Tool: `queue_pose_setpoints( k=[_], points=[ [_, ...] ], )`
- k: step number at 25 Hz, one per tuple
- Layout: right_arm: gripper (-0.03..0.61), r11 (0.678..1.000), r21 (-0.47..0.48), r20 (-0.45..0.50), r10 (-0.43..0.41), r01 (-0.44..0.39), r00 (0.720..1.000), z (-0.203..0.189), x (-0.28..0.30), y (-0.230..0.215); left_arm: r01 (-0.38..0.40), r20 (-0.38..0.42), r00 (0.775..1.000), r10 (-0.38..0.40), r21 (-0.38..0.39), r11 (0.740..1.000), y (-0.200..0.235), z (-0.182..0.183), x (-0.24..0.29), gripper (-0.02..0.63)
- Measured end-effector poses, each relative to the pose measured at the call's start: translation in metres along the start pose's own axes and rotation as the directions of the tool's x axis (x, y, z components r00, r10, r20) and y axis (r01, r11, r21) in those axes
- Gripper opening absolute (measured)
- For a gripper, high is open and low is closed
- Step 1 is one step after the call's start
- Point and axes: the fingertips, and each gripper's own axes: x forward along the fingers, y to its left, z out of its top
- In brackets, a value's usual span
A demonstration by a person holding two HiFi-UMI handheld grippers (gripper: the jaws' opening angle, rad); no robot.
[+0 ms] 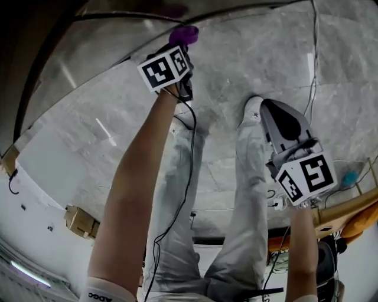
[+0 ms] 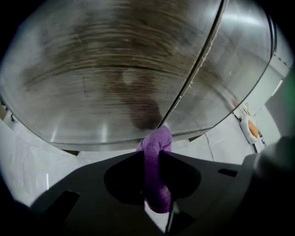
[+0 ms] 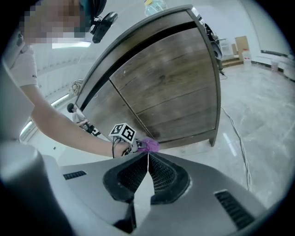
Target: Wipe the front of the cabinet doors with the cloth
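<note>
The purple cloth (image 2: 157,152) is pinched in my left gripper (image 2: 152,156), which is shut on it. Its bunched tip presses against the bottom of the wooden cabinet doors (image 2: 115,78), right at the seam between the two doors. In the head view the left gripper (image 1: 182,52) reaches forward with the cloth (image 1: 184,34) at the cabinet's foot. The right gripper view shows the doors (image 3: 170,87), the cloth (image 3: 149,145) and the left gripper's marker cube (image 3: 123,133) low by the floor. My right gripper (image 3: 148,159) is shut on nothing, held back from the cabinet (image 1: 269,109).
The floor is grey marble tile (image 1: 236,53). Cables (image 3: 235,138) trail across it beside the cabinet. A cardboard box (image 1: 81,221) lies at the left, orange items (image 1: 354,221) at the right. The person's legs and a white shoe (image 1: 253,109) stand between the grippers. A bottle (image 3: 154,5) tops the cabinet.
</note>
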Motion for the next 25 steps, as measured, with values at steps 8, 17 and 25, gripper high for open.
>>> queue_pose_setpoints(
  k=[8, 17, 25],
  points=[
    [0.028, 0.996, 0.045, 0.003, -0.077, 0.077, 0.997, -0.032, 0.014, 0.021, -0.027, -0.018, 0.999, 0.028, 0.017, 0.999, 0.061, 0.013, 0.0, 0.089],
    [0.028, 1.0, -0.028, 0.006, -0.013, 0.013, 1.0, -0.001, 0.074, 0.093, -0.072, -0.036, 0.997, 0.069, -0.091, 0.993, 0.159, 0.001, -0.039, 0.089],
    [0.028, 0.994, -0.097, -0.027, 0.047, -0.049, 0.999, 0.01, 0.114, 0.133, -0.236, -0.013, 0.97, 0.243, -0.292, 0.927, 0.294, -0.021, -0.093, 0.089]
  ],
)
